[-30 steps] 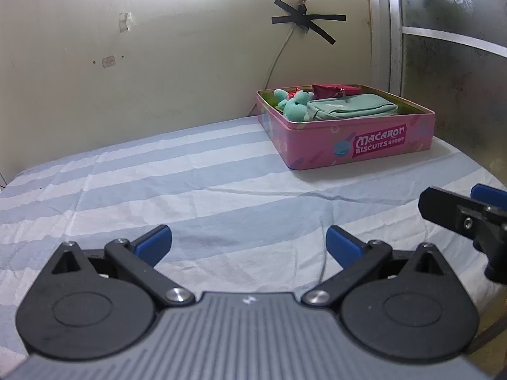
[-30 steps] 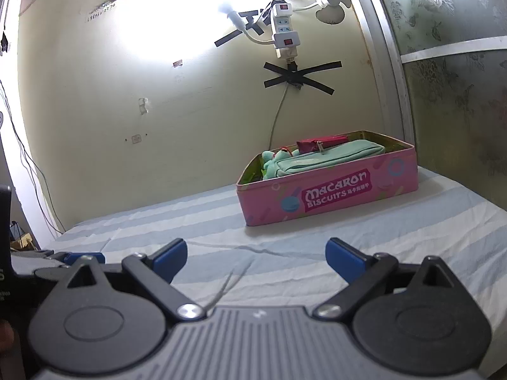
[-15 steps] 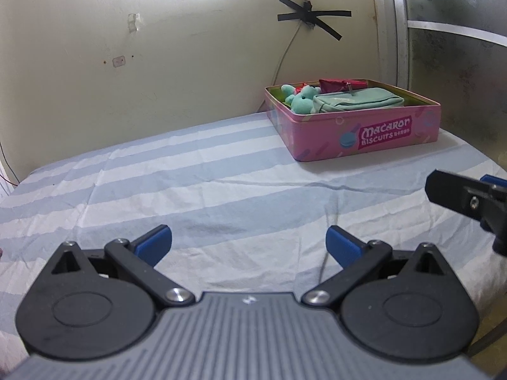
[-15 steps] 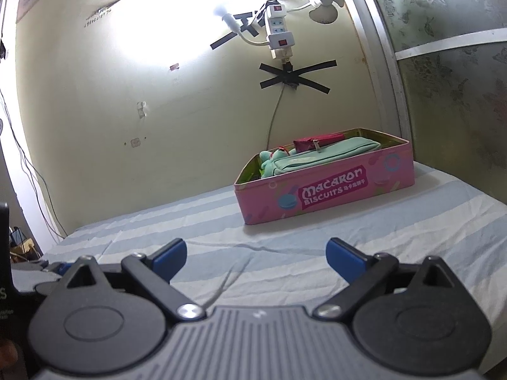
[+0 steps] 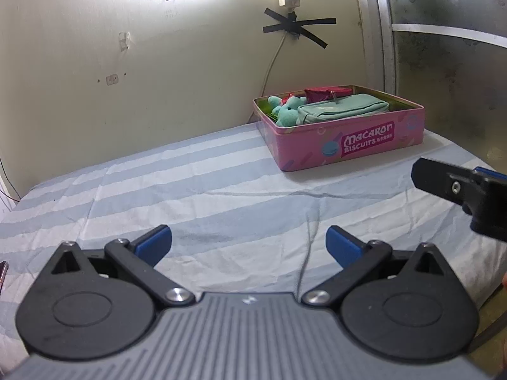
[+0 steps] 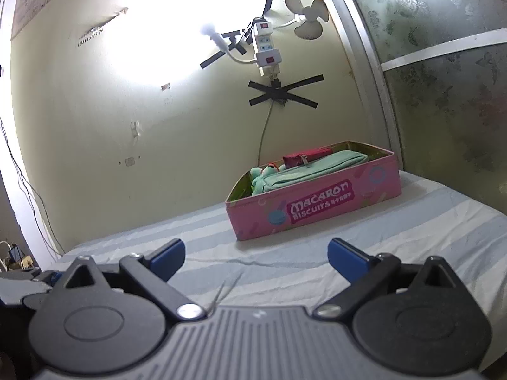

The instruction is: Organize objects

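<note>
A pink "Macaron Biscuits" tin stands at the far right of the striped bed, by the wall. It holds a teal pouch, a teal plush toy and a red pouch. My left gripper is open and empty, low over the sheet, well short of the tin. My right gripper is open and empty too, also short of the tin. The right gripper's finger shows at the right edge of the left wrist view.
The blue-and-white striped sheet covers the bed. A yellow wall with a taped power strip and its cord is behind the tin. A patterned glass panel borders the right side. The bed edge drops off at the right.
Both grippers have drawn back and tilted up, so the tin looks farther away and more wall shows. Both stay open and empty.
</note>
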Demonstrator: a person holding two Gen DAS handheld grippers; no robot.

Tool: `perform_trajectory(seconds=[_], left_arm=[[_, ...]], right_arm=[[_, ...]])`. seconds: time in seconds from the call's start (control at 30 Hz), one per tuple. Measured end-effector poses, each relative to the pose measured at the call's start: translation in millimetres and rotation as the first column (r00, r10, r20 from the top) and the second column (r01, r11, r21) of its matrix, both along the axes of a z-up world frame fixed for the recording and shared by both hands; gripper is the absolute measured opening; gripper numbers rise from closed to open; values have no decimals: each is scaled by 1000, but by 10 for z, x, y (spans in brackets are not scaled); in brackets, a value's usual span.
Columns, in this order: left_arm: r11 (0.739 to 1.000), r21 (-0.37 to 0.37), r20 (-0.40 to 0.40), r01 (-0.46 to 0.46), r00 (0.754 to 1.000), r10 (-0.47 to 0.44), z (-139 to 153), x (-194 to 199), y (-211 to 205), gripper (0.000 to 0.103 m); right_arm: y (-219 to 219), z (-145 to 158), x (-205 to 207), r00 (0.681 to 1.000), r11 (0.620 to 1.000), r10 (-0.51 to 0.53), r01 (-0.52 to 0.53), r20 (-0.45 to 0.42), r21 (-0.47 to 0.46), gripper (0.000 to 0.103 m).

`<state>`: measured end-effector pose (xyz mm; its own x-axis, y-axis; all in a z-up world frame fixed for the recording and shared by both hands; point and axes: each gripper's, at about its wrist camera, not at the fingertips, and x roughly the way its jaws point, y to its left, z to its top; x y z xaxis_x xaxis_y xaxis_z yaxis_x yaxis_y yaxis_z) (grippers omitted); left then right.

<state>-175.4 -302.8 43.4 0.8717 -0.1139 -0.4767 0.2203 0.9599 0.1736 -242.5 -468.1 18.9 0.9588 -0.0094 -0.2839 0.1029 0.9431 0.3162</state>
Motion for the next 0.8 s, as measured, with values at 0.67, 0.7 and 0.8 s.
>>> perform_trajectory(seconds=[0.67,0.7,0.8], left_arm=[[1000,14,-9,-1,1000,1,54,-79,-61,103],[1000,16,-7,1,1000,-1,55,-86,-63,103],[1000,18,-3,2,1000,-1,56,-103,-80,103]], right_arm=[[-20,3,-39,999,999,-28,28,17,23,102],[-23,3,-39,999,999,-28,27,17,23,102],[-29,4,-37,999,999,-27,27,17,24,102]])
